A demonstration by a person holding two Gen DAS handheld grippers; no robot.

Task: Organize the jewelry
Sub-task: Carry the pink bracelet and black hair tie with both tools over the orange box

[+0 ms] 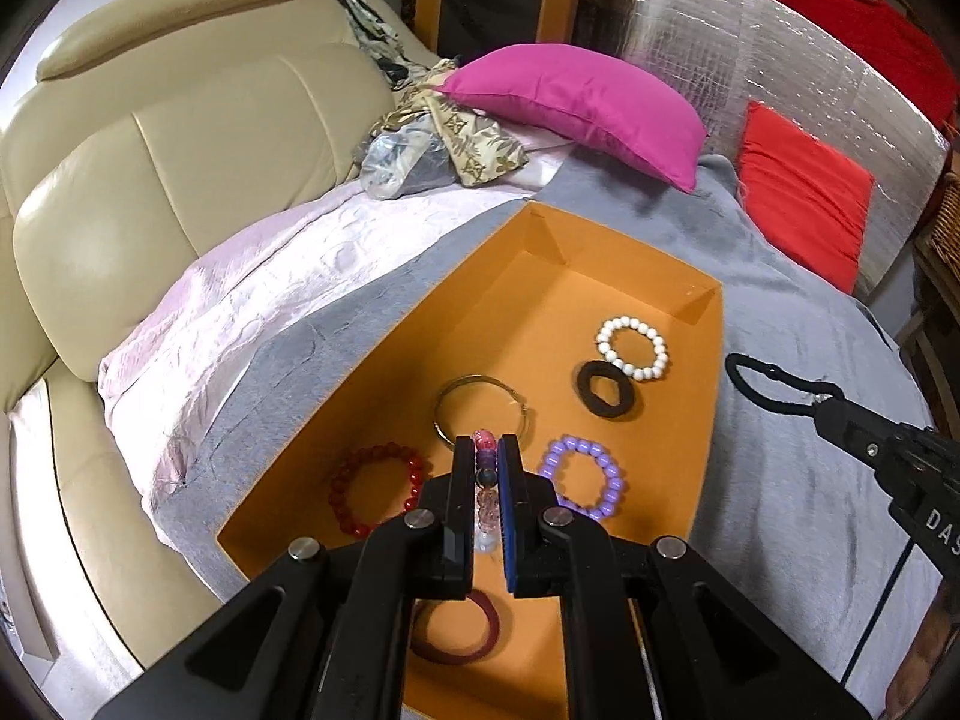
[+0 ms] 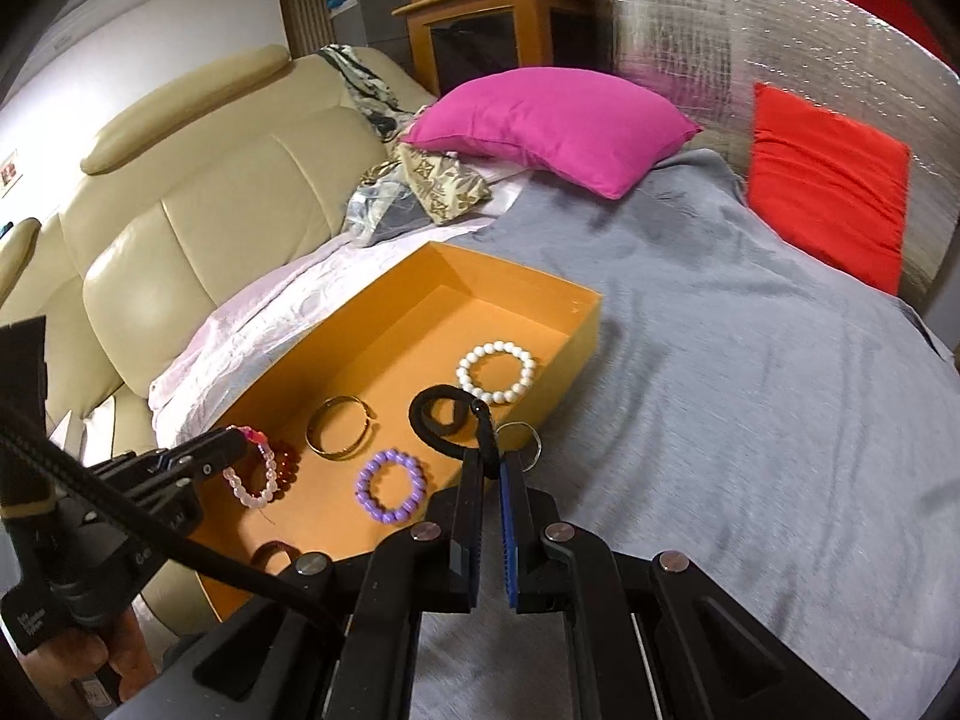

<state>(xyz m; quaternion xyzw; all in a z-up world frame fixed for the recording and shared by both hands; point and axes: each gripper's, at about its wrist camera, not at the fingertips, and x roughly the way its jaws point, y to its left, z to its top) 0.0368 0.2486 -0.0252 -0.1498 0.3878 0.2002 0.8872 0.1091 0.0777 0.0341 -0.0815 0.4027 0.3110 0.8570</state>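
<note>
**Jewelry held over and beside the orange box**

Jewelry is being gathered into an orange box that lies on a grey blanket spread over the bed. Already lying on the box floor are a white bead bracelet, a black scrunchie, a gold bangle, a purple bead bracelet, a red bead bracelet and a dark red band.

The left gripper is closed narrowly on a pink and clear bead bracelet, which is held above the near middle of the box and hangs down from the fingertips. The right gripper is pinched on a thin black hair tie; its loop stretches forward from the fingertips. In the left wrist view that loop is seen outside the right wall of the box, over the blanket. A silver ring lies on the blanket just beside the right fingertips.

The coming move is judged to turn on this: the box lies to the left of the right gripper, so the hair tie would have to be carried leftward over the wall, while the left gripper's bracelet is already over the box and needs only to be lowered and let go.
</note>
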